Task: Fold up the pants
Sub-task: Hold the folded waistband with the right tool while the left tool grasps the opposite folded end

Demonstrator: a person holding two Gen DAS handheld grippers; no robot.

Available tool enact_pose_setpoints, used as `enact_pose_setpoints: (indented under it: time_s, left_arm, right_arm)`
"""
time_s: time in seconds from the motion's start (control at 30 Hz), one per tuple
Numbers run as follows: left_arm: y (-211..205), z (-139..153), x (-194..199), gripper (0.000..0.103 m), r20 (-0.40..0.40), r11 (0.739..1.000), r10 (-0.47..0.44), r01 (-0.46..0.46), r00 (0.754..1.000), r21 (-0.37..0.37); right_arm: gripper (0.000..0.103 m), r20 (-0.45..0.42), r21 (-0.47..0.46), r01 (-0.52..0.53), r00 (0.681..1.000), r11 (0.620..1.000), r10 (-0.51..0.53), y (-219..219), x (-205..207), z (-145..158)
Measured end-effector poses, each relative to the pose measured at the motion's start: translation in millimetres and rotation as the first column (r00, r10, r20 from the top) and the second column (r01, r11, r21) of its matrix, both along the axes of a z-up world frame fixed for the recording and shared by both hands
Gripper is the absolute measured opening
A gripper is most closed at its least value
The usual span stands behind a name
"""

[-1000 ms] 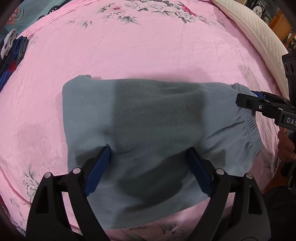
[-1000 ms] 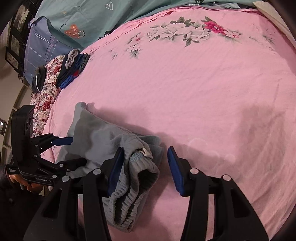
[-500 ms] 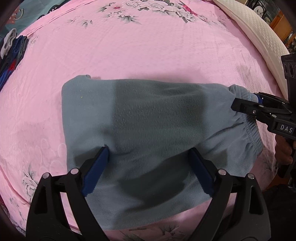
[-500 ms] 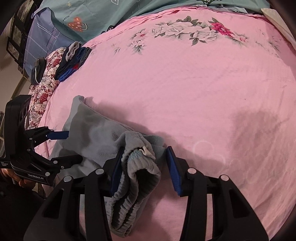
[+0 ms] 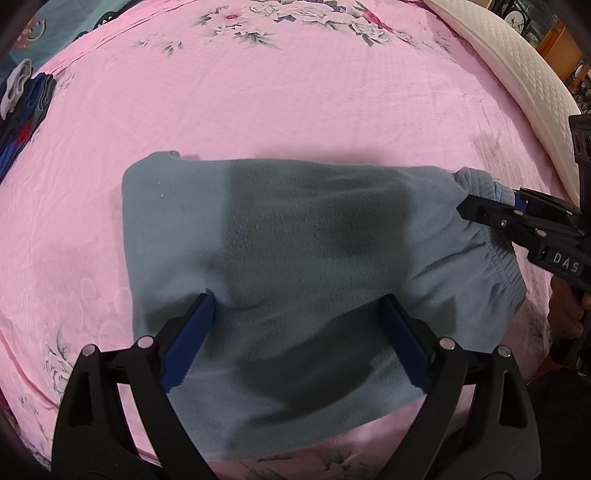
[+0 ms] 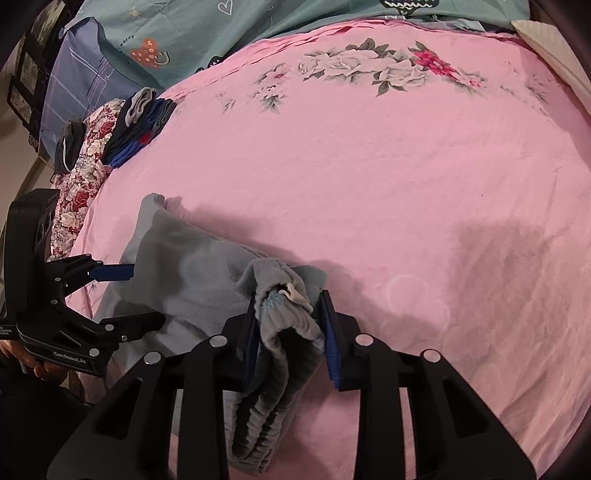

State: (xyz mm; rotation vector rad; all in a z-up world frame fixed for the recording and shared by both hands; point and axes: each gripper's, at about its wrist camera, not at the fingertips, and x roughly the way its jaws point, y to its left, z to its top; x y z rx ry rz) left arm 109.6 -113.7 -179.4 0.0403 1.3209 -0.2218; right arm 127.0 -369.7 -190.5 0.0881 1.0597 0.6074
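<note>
Grey-blue fleece pants [image 5: 295, 258] lie folded in a flat rectangle on the pink floral bedspread [image 5: 258, 103]. My left gripper [image 5: 295, 299] is open, its blue pads resting wide apart on the fabric near the front edge. My right gripper [image 6: 288, 299] is shut on the bunched elastic waistband [image 6: 284, 321] at the pants' right end. It also shows in the left wrist view [image 5: 491, 210]. The left gripper shows in the right wrist view [image 6: 144, 291], jaws spread over the cloth.
A white quilted pillow [image 5: 517, 74] lies at the bed's right edge. A stack of dark folded clothes [image 6: 144, 125] sits at the far left on a floral cloth [image 6: 85, 166]. A teal sheet [image 6: 258, 29] lies beyond the bedspread.
My right gripper has closed from open onto the waistband, gathering it. My left gripper has stayed open in place on the pants.
</note>
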Motion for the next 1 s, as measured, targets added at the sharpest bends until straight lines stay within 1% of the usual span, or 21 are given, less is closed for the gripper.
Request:
enact_pose_setpoints:
  time_s: [0.03, 0.1, 0.17, 0.23, 0.3, 0.33, 0.37, 0.43, 0.5, 0.6, 0.7, 0.83, 0.87, 0.9, 1.0]
  left_arm:
    - [5.4, 5.6, -0.6, 0.092, -0.003, 1.000, 0.013, -0.013, 1.000, 0.007]
    - [22.0, 21.1, -5.8, 0.092, 0.032, 0.998, 0.055, -0.055, 0.998, 0.003]
    - [49.6, 35.8, -13.6, 0.092, 0.067, 0.992, 0.121, -0.119, 0.990, -0.035]
    - [81.9, 37.4, -23.5, 0.089, 0.039, 0.976, 0.204, -0.201, 0.978, -0.081]
    - [104.9, 31.4, -32.1, 0.078, 0.000, 0.960, 0.262, -0.261, 0.965, -0.107]
    - [114.2, 27.2, -36.5, 0.068, -0.025, 0.950, 0.288, -0.289, 0.957, -0.123]
    - [123.6, 22.1, -42.5, 0.061, -0.058, 0.934, 0.317, -0.322, 0.947, -0.151]
    - [130.3, 16.1, -50.1, 0.057, -0.090, 0.915, 0.349, -0.360, 0.933, -0.181]
    - [129.0, 12.9, -55.5, 0.057, -0.103, 0.913, 0.345, -0.359, 0.933, -0.193]
    - [116.4, 8.7, -59.4, 0.056, -0.120, 0.925, 0.308, -0.326, 0.944, -0.193]
    - [108.8, -0.3, -61.7, 0.056, -0.153, 0.931, 0.293, -0.318, 0.944, -0.180]
    - [103.6, -2.2, -60.3, 0.055, -0.159, 0.938, 0.281, -0.306, 0.946, -0.164]
    - [100.8, -2.0, -59.9, 0.051, -0.165, 0.938, 0.271, -0.298, 0.948, -0.174]
    - [97.1, -1.8, -59.8, 0.049, -0.167, 0.941, 0.261, -0.289, 0.951, -0.176]
    - [92.7, -1.0, -58.7, 0.042, -0.163, 0.949, 0.247, -0.273, 0.955, -0.158]
  right_arm:
    - [0.029, 0.021, -0.025, -0.008, 1.000, 1.000, 0.008, 3.2, -2.3, 2.3]
    - [0.028, 0.047, -0.055, -0.018, 0.999, 0.998, 0.021, 6.6, -6.0, 3.2]
    - [0.028, 0.057, -0.064, -0.018, 0.998, 0.998, 0.022, 7.6, -6.8, 2.1]
    - [0.028, 0.050, -0.050, -0.008, 0.999, 0.999, 0.010, 5.6, -6.2, 0.3]
    - [0.028, 0.046, -0.041, -0.003, 0.999, 0.999, 0.005, 4.2, -6.4, -0.4]
    - [0.028, 0.047, -0.040, -0.004, 0.999, 0.999, 0.006, 3.9, -6.2, -0.7]
    - [0.028, 0.047, -0.040, -0.006, 0.999, 0.999, 0.008, 4.2, -6.7, -0.6]
    - [0.028, 0.045, -0.038, -0.009, 0.999, 0.999, 0.010, 4.5, -5.8, -0.8]
    - [0.028, 0.043, -0.036, -0.013, 0.999, 0.999, 0.015, 4.5, -5.6, -1.0]
    - [0.029, 0.041, -0.037, -0.018, 0.999, 0.999, 0.020, 4.1, -4.4, -1.3]
    - [0.029, 0.040, -0.038, -0.018, 0.999, 0.999, 0.020, 4.5, -5.0, -1.2]
    - [0.029, 0.041, -0.036, -0.017, 0.999, 0.999, 0.018, 3.9, -5.1, -1.3]
    - [0.029, 0.040, -0.035, -0.016, 0.999, 0.999, 0.018, 3.8, -5.3, -1.5]
    - [0.029, 0.041, -0.034, -0.017, 0.999, 0.999, 0.019, 3.7, -5.2, -1.4]
    - [0.029, 0.044, -0.032, -0.017, 0.999, 0.999, 0.018, 4.0, -6.2, -1.8]
